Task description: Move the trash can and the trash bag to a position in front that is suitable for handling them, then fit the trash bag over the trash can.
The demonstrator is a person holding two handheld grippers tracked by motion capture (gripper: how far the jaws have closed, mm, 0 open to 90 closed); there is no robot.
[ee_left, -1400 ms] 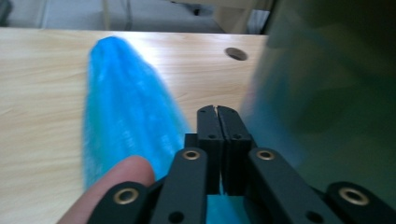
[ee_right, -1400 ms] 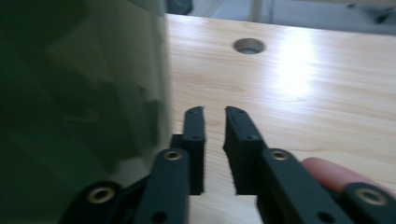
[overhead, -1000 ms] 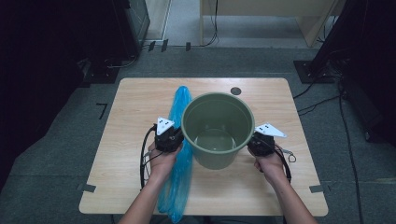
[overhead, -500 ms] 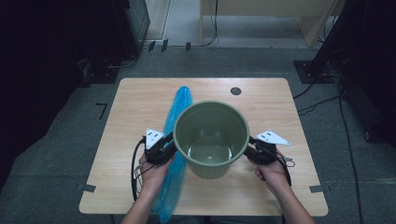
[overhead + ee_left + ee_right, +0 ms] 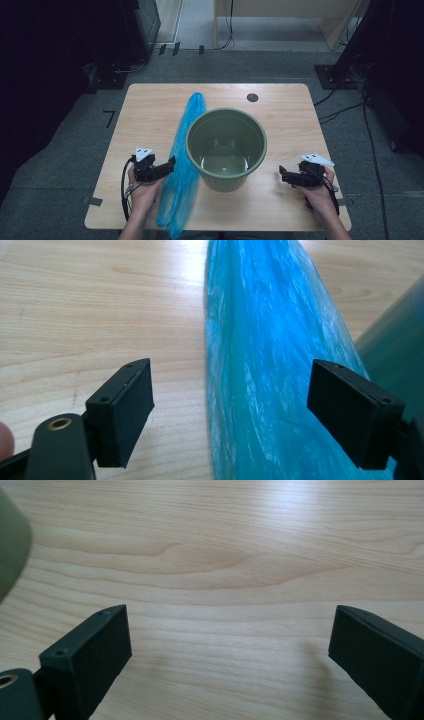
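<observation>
A green bucket (image 5: 227, 181) stands upright and empty on the wooden table (image 5: 290, 125). A long blue plastic bag (image 5: 184, 160) lies along its left side, touching it. My left gripper (image 5: 171, 164) hovers just left of the bag, open, its jaws having just been opening. In the left gripper view the bag (image 5: 270, 365) runs between and beneath the spread fingers (image 5: 125, 405) with no pad on it, and the bucket (image 5: 400, 335) shows at the right edge. My right gripper (image 5: 281, 173) is right of the bucket, apart from it. Its jaws have just been opening and frame bare wood (image 5: 225, 555).
A small dark round cap (image 5: 252, 97) sits in the tabletop at the back right. The bucket's side (image 5: 9, 540) edges into the right gripper view. Black equipment (image 5: 50, 75) and cables (image 5: 345, 107) surround the table on the grey floor.
Both grippers left the bucket's sides, opened, and moved outward and toward the near edge. The bucket shifted nearer and now stands free on the table.
</observation>
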